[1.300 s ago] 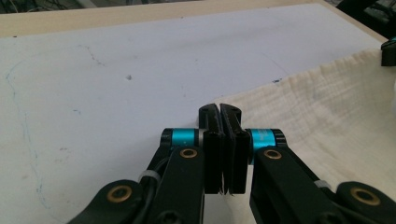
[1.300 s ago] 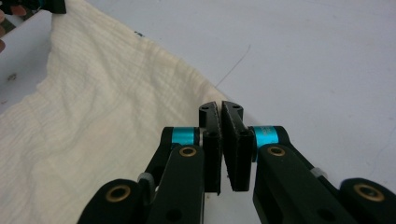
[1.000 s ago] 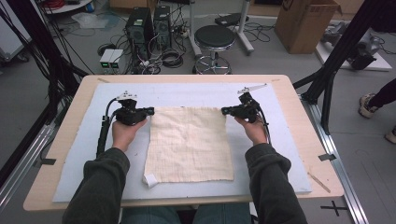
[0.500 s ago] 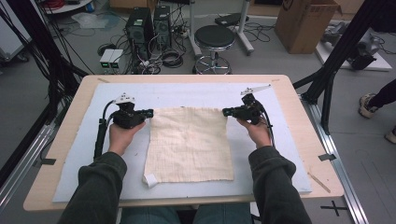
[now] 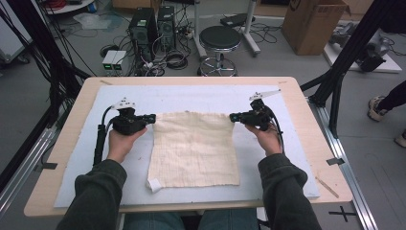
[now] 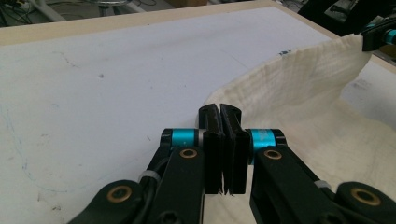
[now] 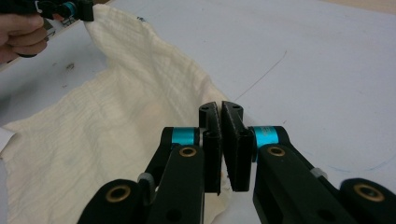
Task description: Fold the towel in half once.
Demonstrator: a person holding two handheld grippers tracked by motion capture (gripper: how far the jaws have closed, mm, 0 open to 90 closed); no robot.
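A cream woven cloth point(image 5: 194, 148) lies spread on a pale mat point(image 5: 191, 98), with a small white tag point(image 5: 154, 184) at its near left corner. My left gripper point(image 5: 152, 117) is shut on the cloth's far left corner. My right gripper point(image 5: 233, 116) is shut on the far right corner. In the left gripper view the jaws point(image 6: 219, 114) pinch the cloth point(image 6: 303, 93), which rises to the other gripper point(image 6: 378, 37). In the right gripper view the shut jaws point(image 7: 220, 112) hold the cloth point(image 7: 116, 107); the far corner hangs from the other gripper point(image 7: 74, 8). Both held corners are slightly off the mat.
The mat covers most of a wooden table point(image 5: 311, 143). A thin wooden stick point(image 5: 327, 187) lies near the table's right front corner. Beyond the far edge stand a stool point(image 5: 219, 38), computer towers point(image 5: 148, 24) with cables, and a cardboard box point(image 5: 311, 24).
Both hands have drifted slightly outward and toward me, still holding the far corners. The cloth has stayed spread in place.
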